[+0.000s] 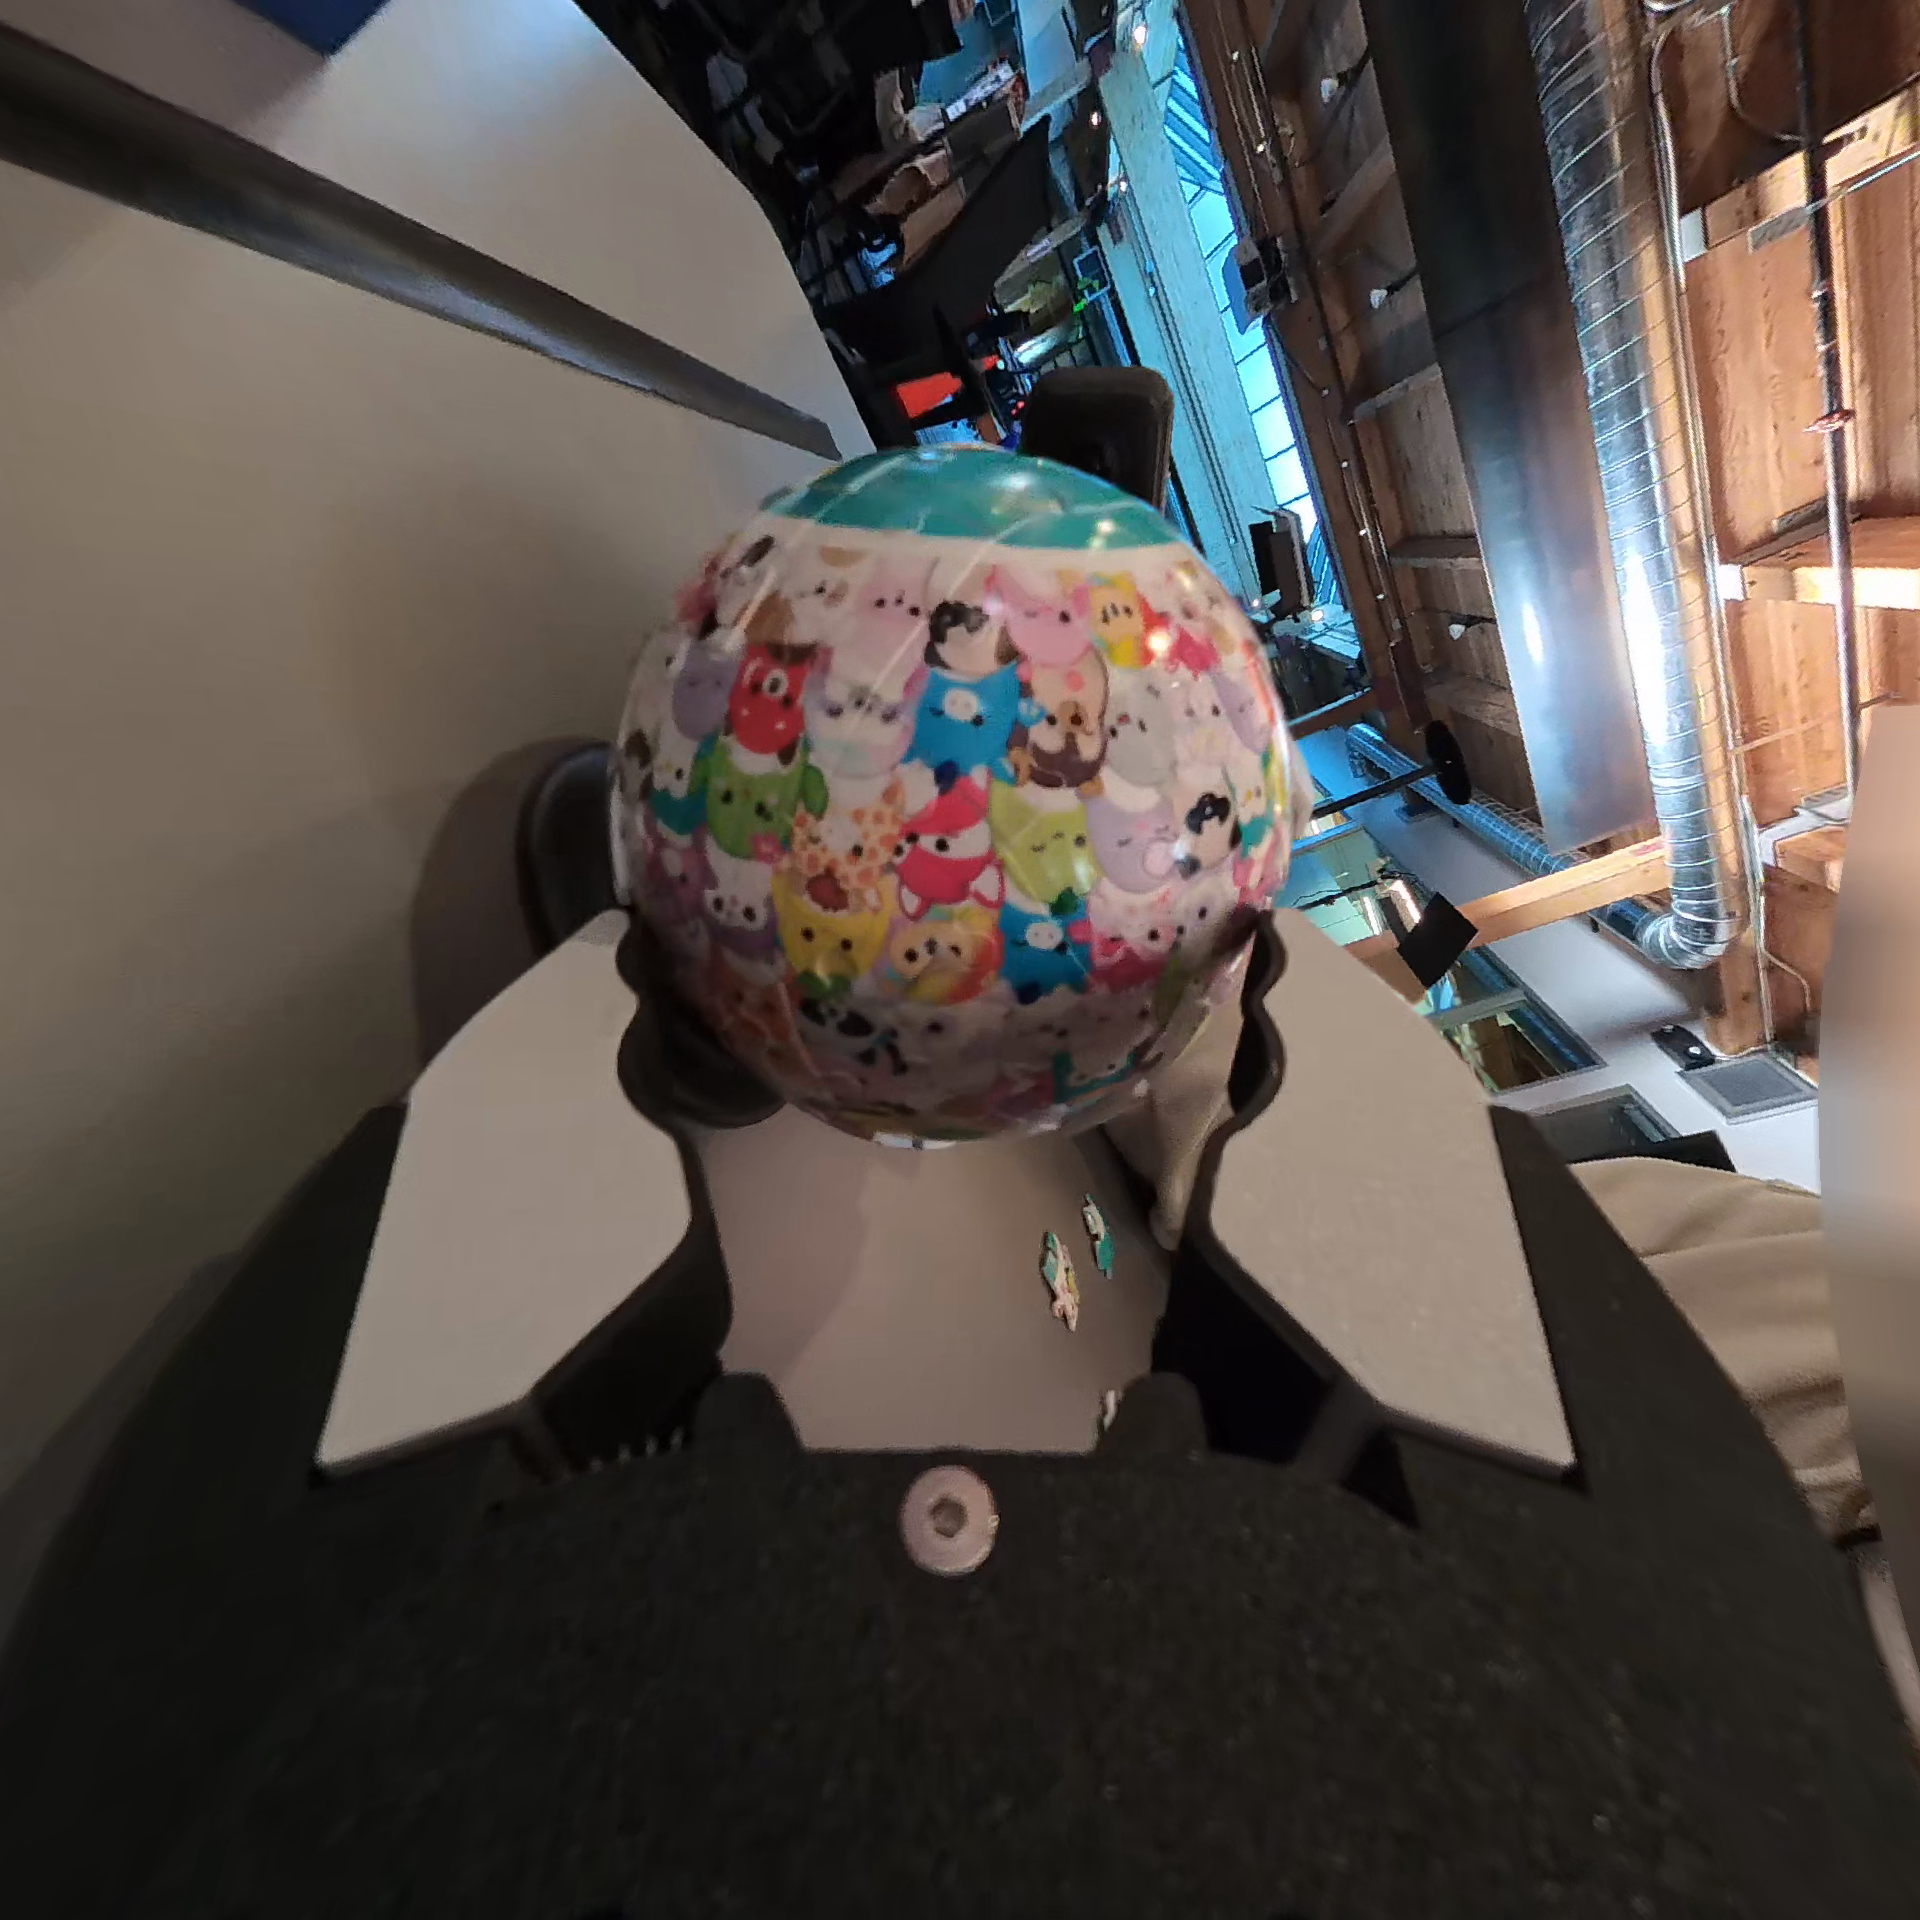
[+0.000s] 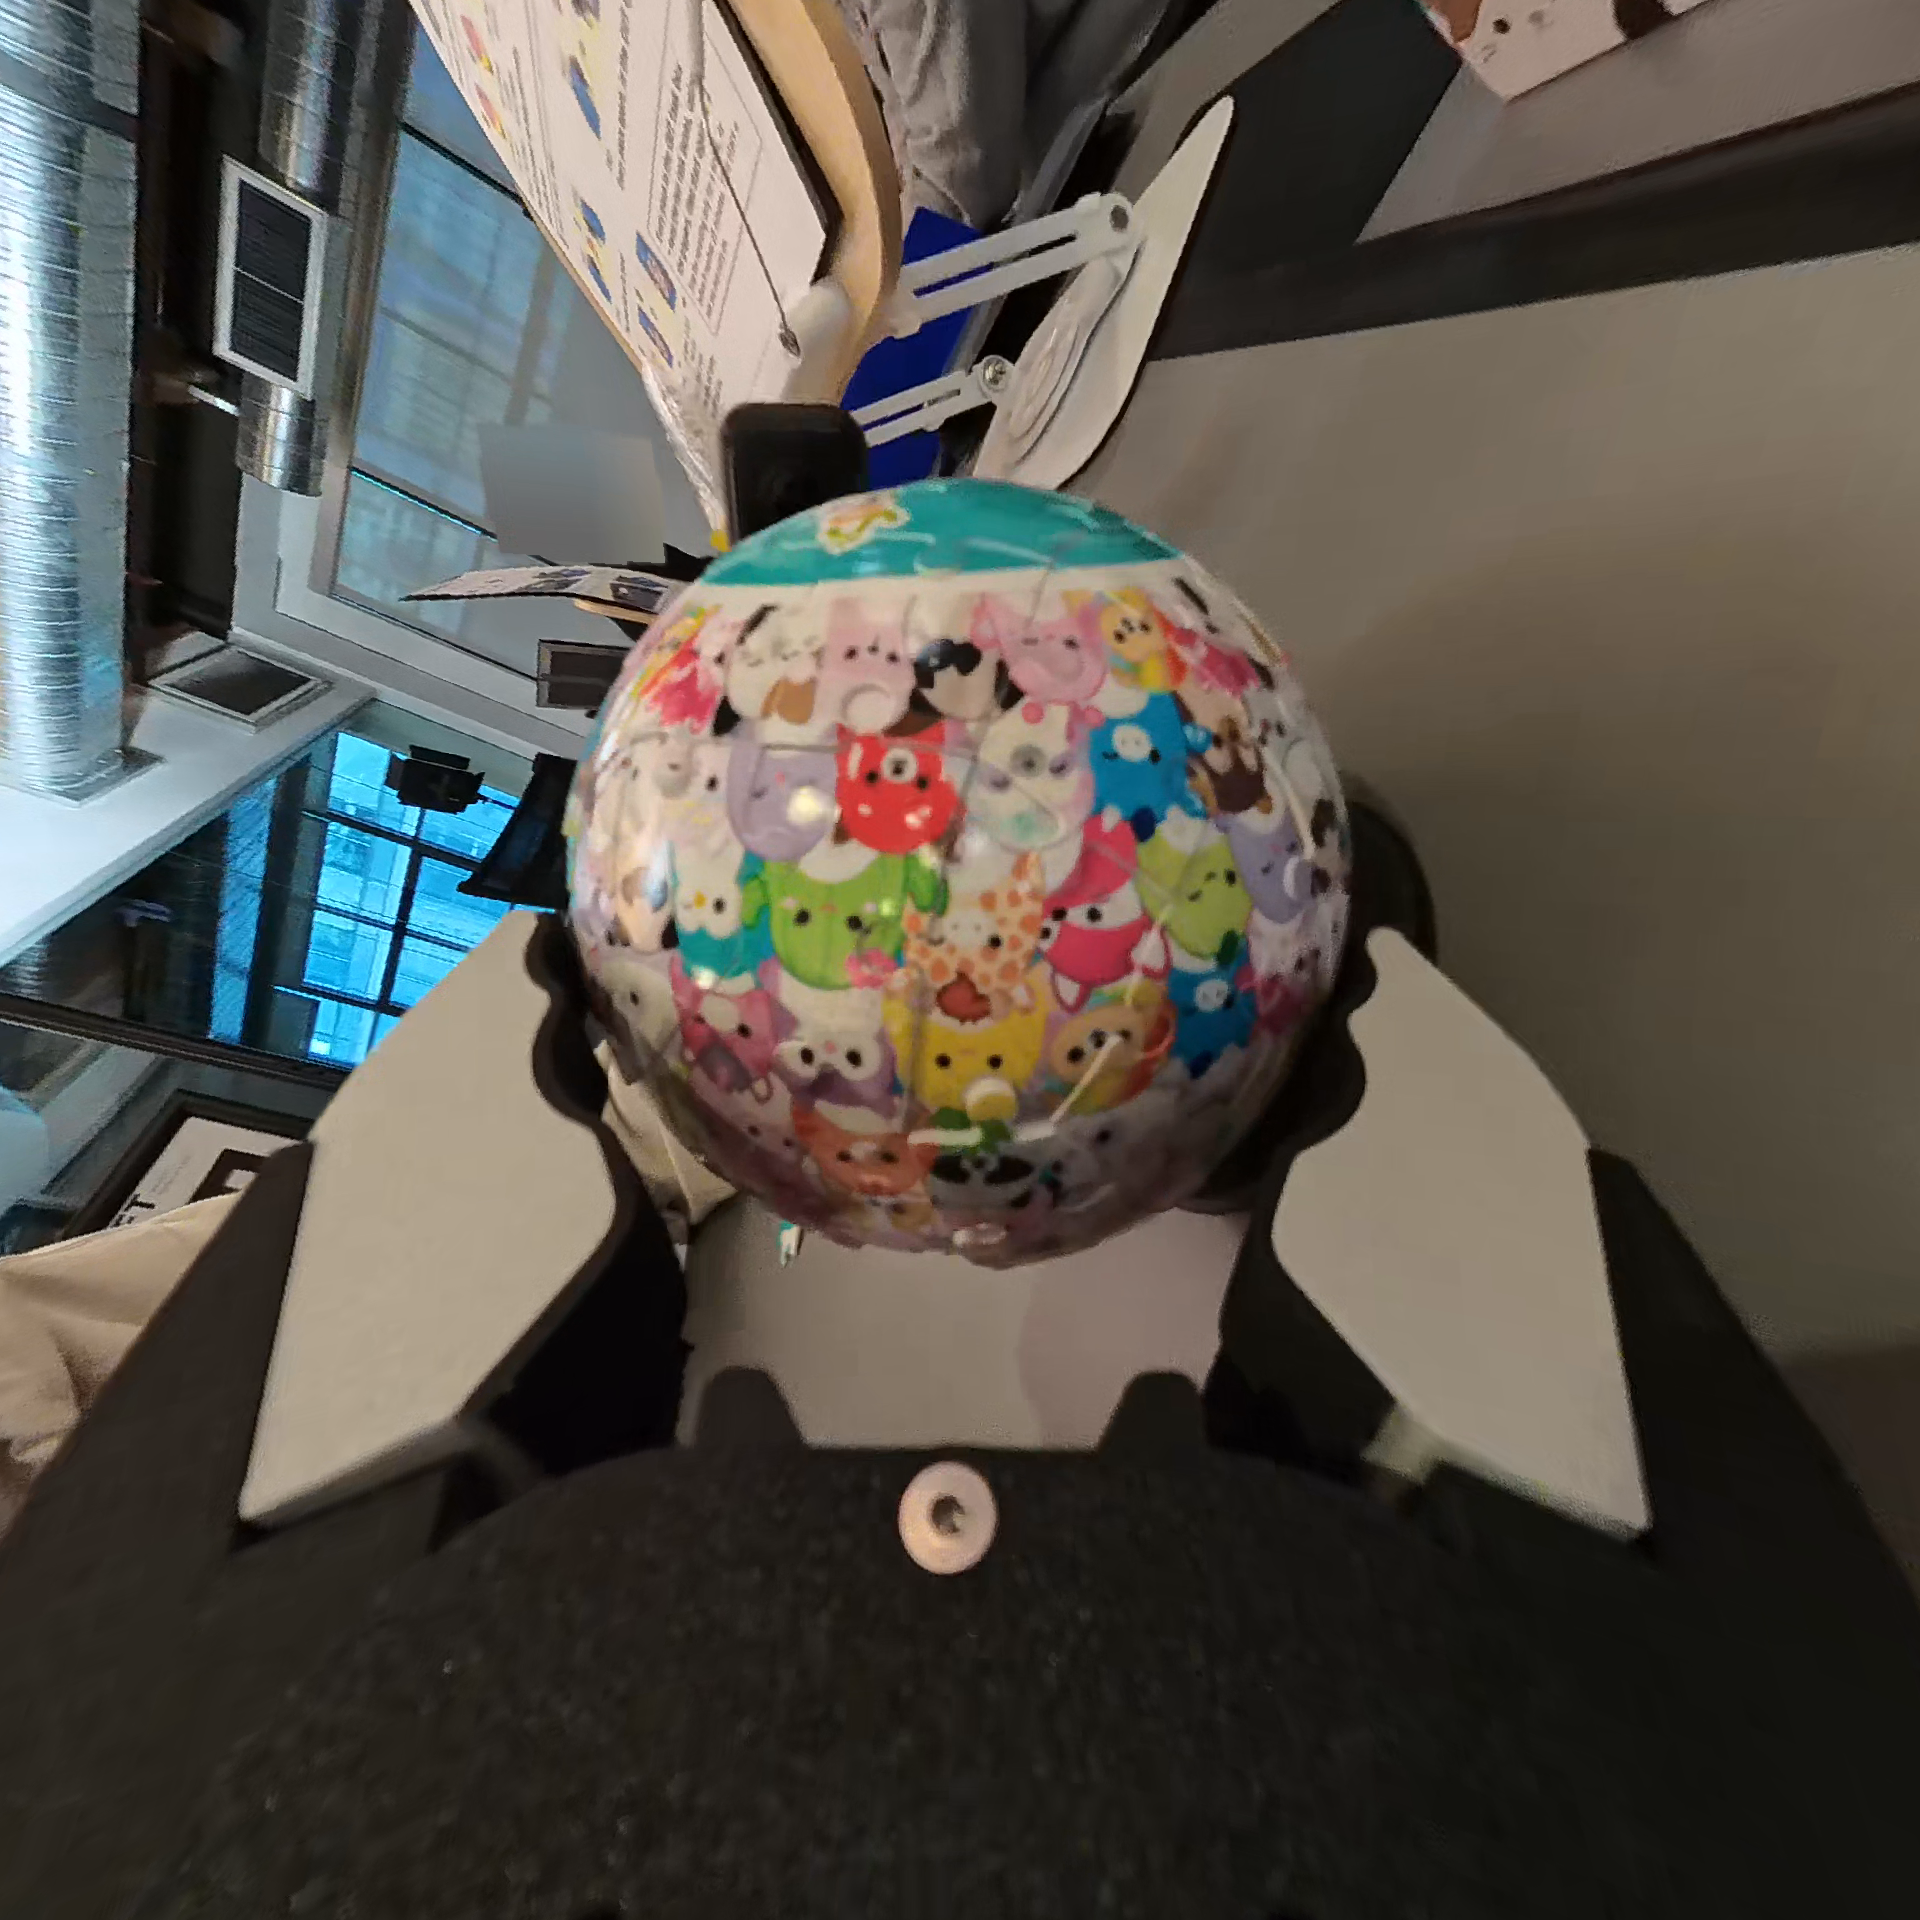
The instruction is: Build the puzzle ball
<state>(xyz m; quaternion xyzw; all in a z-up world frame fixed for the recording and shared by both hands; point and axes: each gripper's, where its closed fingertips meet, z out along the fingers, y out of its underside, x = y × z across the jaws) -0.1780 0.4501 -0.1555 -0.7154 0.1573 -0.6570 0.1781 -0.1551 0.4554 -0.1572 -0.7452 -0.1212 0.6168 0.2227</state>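
The ball (image 1: 951,800) is held up off the table (image 1: 914,1288), gripped from opposite sides by both grippers, each turned sideways so the room appears rotated. The left gripper (image 1: 940,997) has its jaws pinched on the ball's lower flanks; the right gripper (image 2: 961,1023) has its jaws pressed likewise against the ball. The ball is a glossy sphere of interlocked curved pieces, printed with crowded cartoon animals below a teal cap. The fingers (image 1: 644,1029) are matte black with scalloped inner edges, and flat grey plates are seen behind them. Below the ball, a few small loose pieces (image 1: 1075,1262) are seen on the smooth grey table.
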